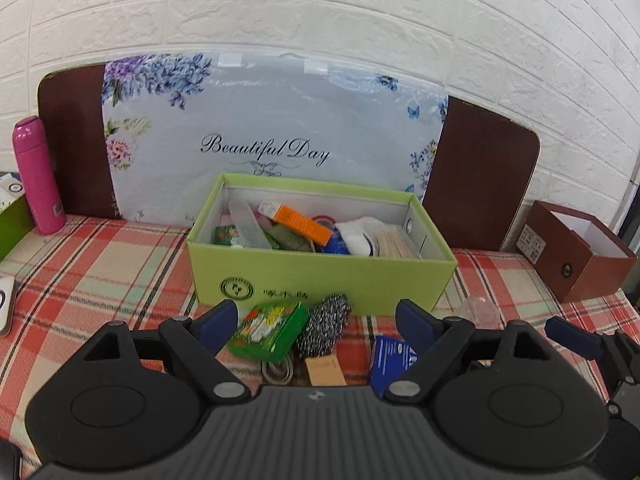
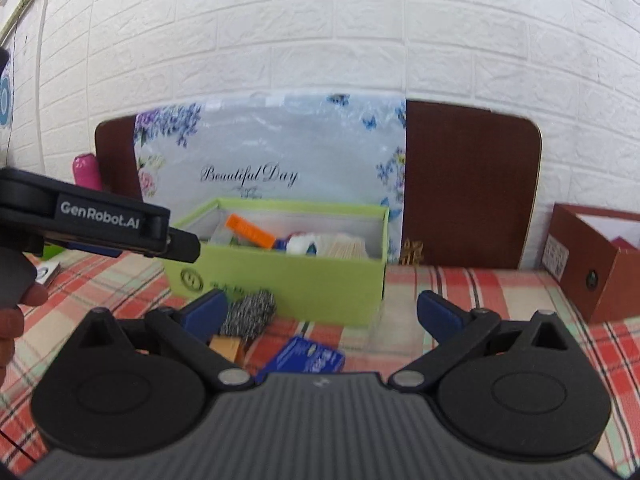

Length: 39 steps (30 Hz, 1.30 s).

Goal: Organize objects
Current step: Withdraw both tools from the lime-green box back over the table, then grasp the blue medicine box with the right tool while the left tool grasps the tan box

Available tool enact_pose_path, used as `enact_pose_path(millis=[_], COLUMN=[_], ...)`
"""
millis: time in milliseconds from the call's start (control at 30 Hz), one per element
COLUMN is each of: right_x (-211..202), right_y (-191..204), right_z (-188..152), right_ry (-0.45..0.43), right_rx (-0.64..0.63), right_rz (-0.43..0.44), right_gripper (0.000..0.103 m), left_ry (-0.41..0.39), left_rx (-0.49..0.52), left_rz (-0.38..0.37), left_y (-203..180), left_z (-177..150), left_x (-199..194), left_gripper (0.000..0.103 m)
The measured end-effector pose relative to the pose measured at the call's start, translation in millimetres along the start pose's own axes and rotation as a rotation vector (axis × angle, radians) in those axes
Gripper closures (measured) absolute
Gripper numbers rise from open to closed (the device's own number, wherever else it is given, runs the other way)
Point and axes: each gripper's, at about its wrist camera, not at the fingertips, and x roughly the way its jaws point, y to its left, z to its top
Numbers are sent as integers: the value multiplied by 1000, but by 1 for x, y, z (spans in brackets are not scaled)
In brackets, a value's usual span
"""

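A light green box [image 1: 320, 280] stands on the plaid cloth and holds an orange carton [image 1: 302, 222], a white cloth and other small items. In front of it lie a green packet [image 1: 270, 332], a steel wool scourer [image 1: 326, 324], a tan card [image 1: 325, 370], a blue packet [image 1: 390, 360] and a clear cup [image 1: 482, 312]. My left gripper [image 1: 318, 322] is open and empty just above these loose items. My right gripper [image 2: 324, 312] is open and empty, above the blue packet [image 2: 306, 356] and beside the scourer [image 2: 250, 312]. The green box [image 2: 280, 280] also shows in the right wrist view.
A pink bottle [image 1: 36, 176] stands at the back left. A brown open box [image 1: 576, 252] sits at the right. A floral "Beautiful Day" board [image 1: 264, 136] leans on the brick wall behind. The left gripper's body [image 2: 92, 218] crosses the right wrist view at left.
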Motion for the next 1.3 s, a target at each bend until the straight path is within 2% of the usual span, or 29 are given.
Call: enact_pose_path(millis=[433,633,867,933,1067,1233,1267,1300], right_x=[-13,-9,22,33,56,98,104,103], right_y=[9,15,27,29,23,26,25,24], right_z=[-50,-65,-67,-63,-48,-51,-56,-60], right_ry=[120,174,216,199,175,272,296,281], right_rx=[22,26,35,54,163,147,167,169], right_rz=[-23,-12,6,1,-38,-77,-68,-74], right_gripper=[0,0,0,4,5,14,20,29], left_ry=[126,147,155,152,146,153,152,153], left_rx=[-49,-64,-134,-146,-155,-163,-158,-150], left_rz=[62,68,80,79,83,69,65,59], left_y=[20,30,55,62,70,70,68,66], left_z=[-59,-70,-72,-72,-72,-73,-72,-72], left_x=[0,0,-3,-6,-10,-9,-8,-8], left_gripper=[14,14,14,14,14,14,14,14])
